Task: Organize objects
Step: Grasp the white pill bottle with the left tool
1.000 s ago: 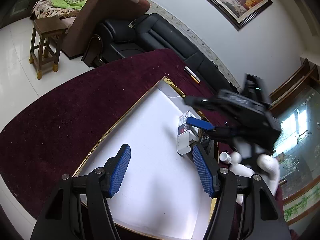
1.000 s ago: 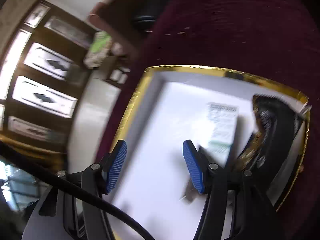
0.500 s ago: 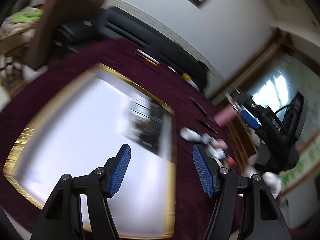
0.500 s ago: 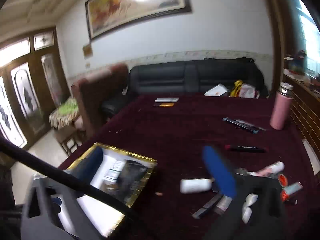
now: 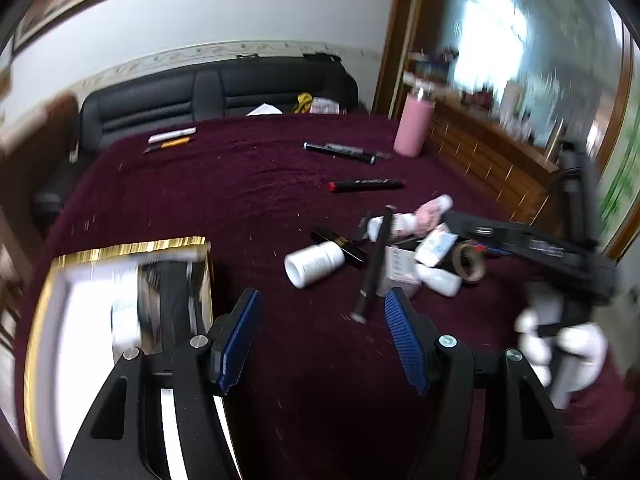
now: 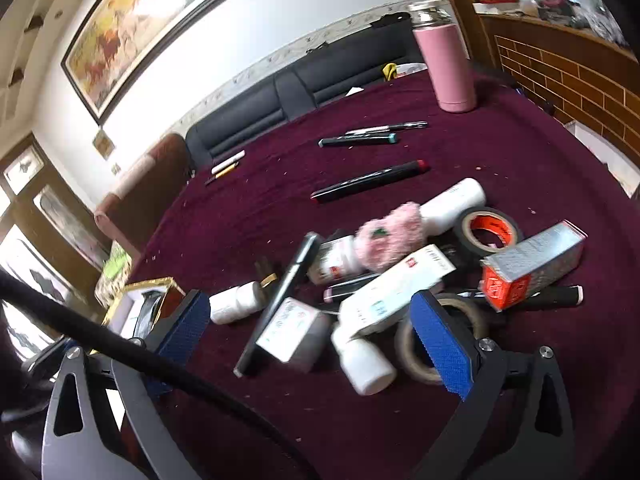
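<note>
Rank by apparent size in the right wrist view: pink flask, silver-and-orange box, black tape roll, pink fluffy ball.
1. pink flask, though farthest away
2. silver-and-orange box
3. black tape roll and pink fluffy ball: too alike to rank

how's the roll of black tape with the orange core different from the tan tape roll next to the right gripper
The black tape roll with the orange core lies farther back in the pile, fully visible. The tan tape roll is nearer and partly hidden behind the right gripper's blue finger. Both are rings lying among the clutter on the maroon tablecloth.
</note>
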Action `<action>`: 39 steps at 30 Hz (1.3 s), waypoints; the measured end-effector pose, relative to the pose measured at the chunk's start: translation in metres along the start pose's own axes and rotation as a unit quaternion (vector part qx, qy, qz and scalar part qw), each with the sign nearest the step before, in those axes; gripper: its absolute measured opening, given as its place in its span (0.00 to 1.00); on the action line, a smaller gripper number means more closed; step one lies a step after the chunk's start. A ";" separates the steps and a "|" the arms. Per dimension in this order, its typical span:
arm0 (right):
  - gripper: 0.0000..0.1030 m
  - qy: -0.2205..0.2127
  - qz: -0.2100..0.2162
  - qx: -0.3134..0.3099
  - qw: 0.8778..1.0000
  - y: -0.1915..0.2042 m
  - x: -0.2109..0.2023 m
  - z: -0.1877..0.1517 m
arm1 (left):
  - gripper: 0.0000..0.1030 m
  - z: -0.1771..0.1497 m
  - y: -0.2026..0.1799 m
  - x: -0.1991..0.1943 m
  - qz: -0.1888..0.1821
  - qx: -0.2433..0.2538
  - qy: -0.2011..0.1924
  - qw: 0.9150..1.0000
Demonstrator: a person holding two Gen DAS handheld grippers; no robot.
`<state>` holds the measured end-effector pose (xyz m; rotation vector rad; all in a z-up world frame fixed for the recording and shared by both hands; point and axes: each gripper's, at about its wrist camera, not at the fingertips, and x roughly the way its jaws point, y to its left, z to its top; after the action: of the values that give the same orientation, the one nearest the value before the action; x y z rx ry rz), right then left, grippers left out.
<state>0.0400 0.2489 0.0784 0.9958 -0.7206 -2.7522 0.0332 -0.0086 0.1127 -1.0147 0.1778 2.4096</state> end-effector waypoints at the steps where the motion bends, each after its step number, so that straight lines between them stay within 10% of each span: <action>1: 0.98 -0.004 -0.003 0.003 1.000 -0.003 0.002 0.000 | 0.57 0.009 -0.002 0.015 0.009 0.018 0.013 1.000; 7: 0.98 0.013 0.013 0.042 0.999 -0.025 0.006 0.003 | 0.54 0.029 -0.020 0.095 0.049 0.126 0.096 0.986; 10: 0.98 0.018 0.025 0.049 0.998 -0.027 0.009 0.003 | 0.36 0.026 -0.029 0.128 0.066 0.177 0.137 0.972; 18: 0.98 0.044 0.028 0.066 0.996 -0.032 0.025 -0.002 | 0.32 0.033 -0.022 0.147 0.041 0.163 0.140 0.976; 28: 0.98 0.044 0.014 0.054 0.997 -0.030 0.030 -0.006 | 0.34 0.039 -0.041 0.165 0.044 0.260 0.162 0.951; 39: 0.98 0.050 0.000 0.042 0.998 -0.029 0.034 -0.009 | 0.28 0.033 -0.025 0.111 -0.005 0.090 0.115 0.989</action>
<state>0.0207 0.2613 0.0392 1.1410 -0.8252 -2.6691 -0.0395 0.0685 0.0607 -1.2007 0.4616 2.2167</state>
